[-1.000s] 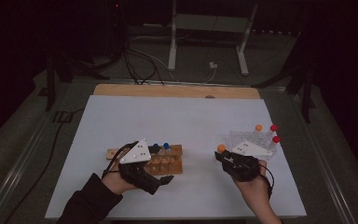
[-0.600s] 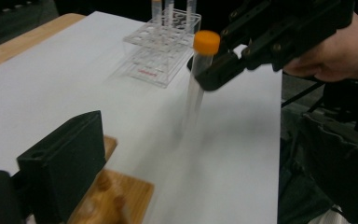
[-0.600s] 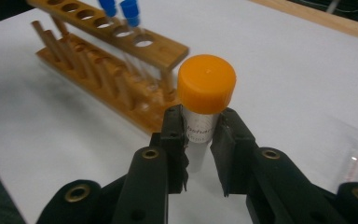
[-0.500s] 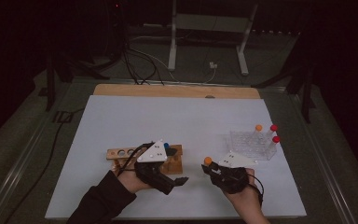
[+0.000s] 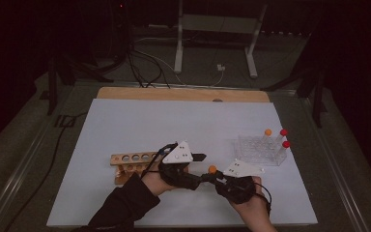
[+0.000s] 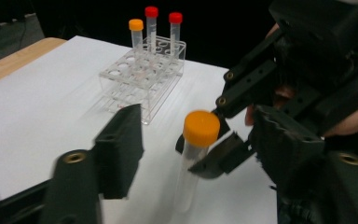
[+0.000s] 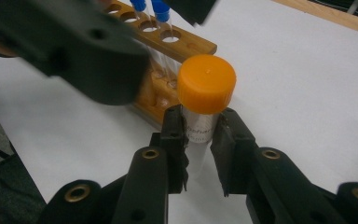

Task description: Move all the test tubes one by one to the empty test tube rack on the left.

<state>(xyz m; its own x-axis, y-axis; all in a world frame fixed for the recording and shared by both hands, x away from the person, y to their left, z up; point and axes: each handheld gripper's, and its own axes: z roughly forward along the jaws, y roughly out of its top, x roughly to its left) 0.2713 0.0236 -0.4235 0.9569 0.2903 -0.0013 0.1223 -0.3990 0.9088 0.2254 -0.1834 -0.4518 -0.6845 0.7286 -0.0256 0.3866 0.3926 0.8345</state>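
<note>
Right gripper (image 7: 199, 140) pinches the orange-capped tube (image 7: 204, 100) just beneath its cap beside the wooden rack (image 5: 134, 164); left gripper (image 6: 191, 158), half-spread, has just been closing around the light, slick, probably plastic barrel.

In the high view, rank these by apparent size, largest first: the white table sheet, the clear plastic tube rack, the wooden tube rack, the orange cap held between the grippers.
1. White table sheet
2. Wooden tube rack and clear plastic tube rack: too alike to rank, and the wooden one is partly hidden.
3. Orange cap

Both grippers meet mid-table

My left gripper (image 6: 191, 154) slid right, jaws closing around the orange-capped tube (image 6: 198, 140) my right gripper (image 7: 199, 154) carried left.
</note>
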